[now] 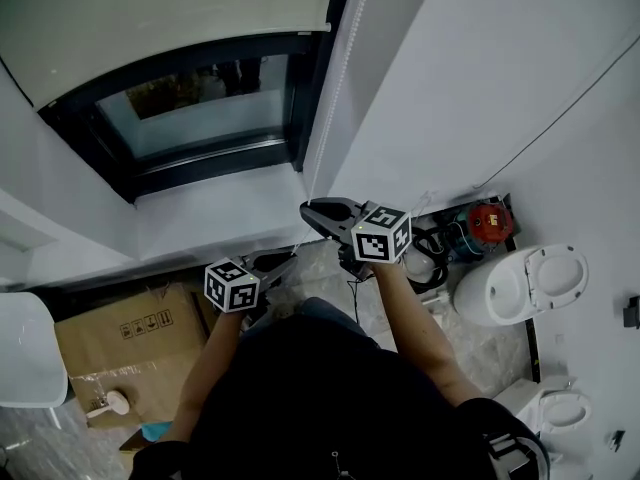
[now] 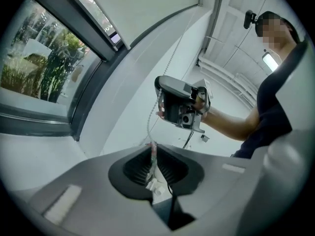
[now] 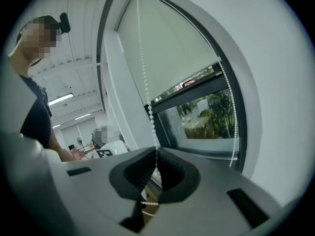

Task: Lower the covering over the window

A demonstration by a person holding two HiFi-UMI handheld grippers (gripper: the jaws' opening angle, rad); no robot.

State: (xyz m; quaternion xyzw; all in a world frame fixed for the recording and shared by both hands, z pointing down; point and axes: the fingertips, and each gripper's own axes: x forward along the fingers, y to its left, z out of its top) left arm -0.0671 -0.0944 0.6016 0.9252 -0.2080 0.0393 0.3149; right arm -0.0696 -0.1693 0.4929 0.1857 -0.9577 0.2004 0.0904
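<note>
A pale roller blind (image 1: pixel 170 13) (image 3: pixel 167 53) covers the top of the dark-framed window (image 1: pixel 200 108), with glass (image 3: pixel 206 114) bare below it. A white bead chain (image 1: pixel 335 78) (image 3: pixel 143 68) hangs along the window's right frame. My right gripper (image 1: pixel 306 211) (image 3: pixel 156 150) is shut on one strand of this chain just above the sill. A second strand (image 3: pixel 229 107) hangs free by the frame. My left gripper (image 1: pixel 292 259) (image 2: pixel 152 149) sits lower and nearer, shut on the chain's bottom stretch with its connector (image 2: pixel 153 181). The right gripper (image 2: pixel 179 104) shows above it in the left gripper view.
The white sill (image 1: pixel 220 213) lies under the window. A cardboard box (image 1: pixel 120 343) and a white chair (image 1: pixel 25 358) stand on the floor at the left. A white toilet (image 1: pixel 520 283), a red device (image 1: pixel 490 223) and black cables (image 1: pixel 430 248) are at the right.
</note>
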